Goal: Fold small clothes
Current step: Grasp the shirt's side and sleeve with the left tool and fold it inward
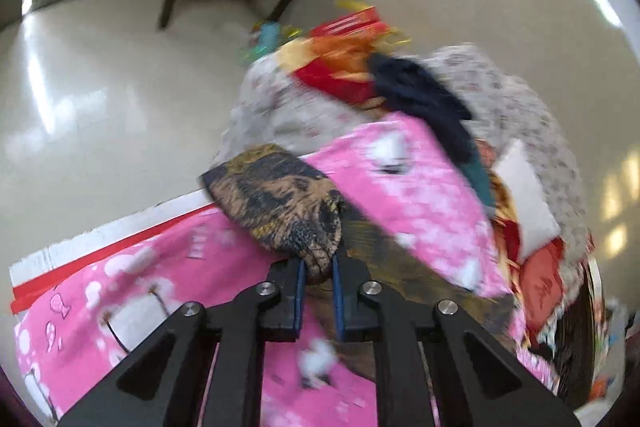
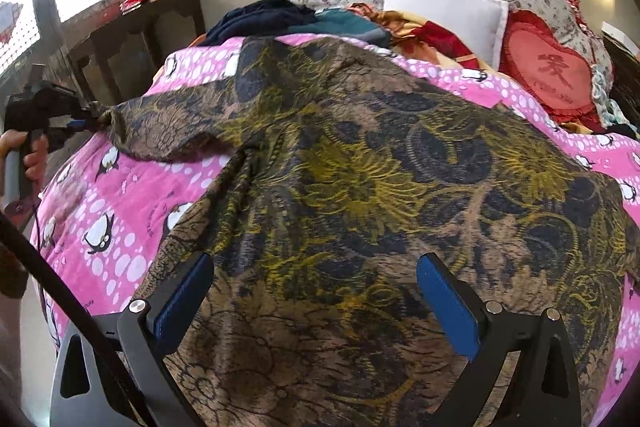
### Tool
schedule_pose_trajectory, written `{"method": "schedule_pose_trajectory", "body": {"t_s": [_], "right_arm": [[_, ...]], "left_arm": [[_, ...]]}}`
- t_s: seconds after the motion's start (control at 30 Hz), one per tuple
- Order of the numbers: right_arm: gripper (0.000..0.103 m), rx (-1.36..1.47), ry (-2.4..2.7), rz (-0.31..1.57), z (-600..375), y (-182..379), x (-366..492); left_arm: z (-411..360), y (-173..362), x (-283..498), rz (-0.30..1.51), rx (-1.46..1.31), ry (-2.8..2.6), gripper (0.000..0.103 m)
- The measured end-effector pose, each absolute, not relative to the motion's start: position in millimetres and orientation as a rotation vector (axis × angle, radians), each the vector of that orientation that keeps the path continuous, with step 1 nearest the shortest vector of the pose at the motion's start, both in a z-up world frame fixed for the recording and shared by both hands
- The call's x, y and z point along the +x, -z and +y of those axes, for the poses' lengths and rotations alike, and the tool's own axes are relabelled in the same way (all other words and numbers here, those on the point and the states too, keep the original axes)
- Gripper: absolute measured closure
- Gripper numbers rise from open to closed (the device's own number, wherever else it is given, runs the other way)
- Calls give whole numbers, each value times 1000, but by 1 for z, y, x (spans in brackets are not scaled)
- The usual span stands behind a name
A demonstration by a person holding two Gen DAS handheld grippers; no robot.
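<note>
The patterned shirt (image 2: 360, 167) lay spread on the bed (image 2: 120, 187), its sleeve pinched in the left tongs (image 1: 318, 273), right tongs (image 2: 316, 303) spread above; I reckon the sleeve wanted folding inward smoothly.

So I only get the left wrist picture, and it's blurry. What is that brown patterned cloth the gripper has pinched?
Observer: In the right wrist view it is the sleeve tip of a brown and yellow floral garment spread over the pink penguin quilt.
Operator: And the other gripper?
Observer: The right gripper is open above the garment's near part, gripping nothing.
Operator: Who holds the left gripper?
Observer: A hand wraps its handle at the picture's left edge.
</note>
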State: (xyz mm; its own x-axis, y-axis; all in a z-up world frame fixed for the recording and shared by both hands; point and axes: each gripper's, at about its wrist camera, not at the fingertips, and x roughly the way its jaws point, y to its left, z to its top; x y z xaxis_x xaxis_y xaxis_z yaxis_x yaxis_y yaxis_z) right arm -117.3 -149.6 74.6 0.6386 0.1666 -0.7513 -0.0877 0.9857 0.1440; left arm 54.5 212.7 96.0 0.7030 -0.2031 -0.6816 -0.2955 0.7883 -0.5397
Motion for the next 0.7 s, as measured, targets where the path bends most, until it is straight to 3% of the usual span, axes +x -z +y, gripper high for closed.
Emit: {"method": "schedule_pose_trajectory", "body": {"t_s": [0.2,0.37,0.47,0.7], "right_arm": [[0,160,-93,820,-189,-86,-129],[0,222,-26,785,-235,-93,-145],[0,257,26,774,-267,-94,-157],[0,367,155,807,-339,-76,-183]], "left_arm": [[104,-179,32,722,-500,217,93],[-34,-220,17,706,-349,485,93],[-112,-214,9,724,-255,578,93],[-254,-116,15,940,-85,711,92]]}}
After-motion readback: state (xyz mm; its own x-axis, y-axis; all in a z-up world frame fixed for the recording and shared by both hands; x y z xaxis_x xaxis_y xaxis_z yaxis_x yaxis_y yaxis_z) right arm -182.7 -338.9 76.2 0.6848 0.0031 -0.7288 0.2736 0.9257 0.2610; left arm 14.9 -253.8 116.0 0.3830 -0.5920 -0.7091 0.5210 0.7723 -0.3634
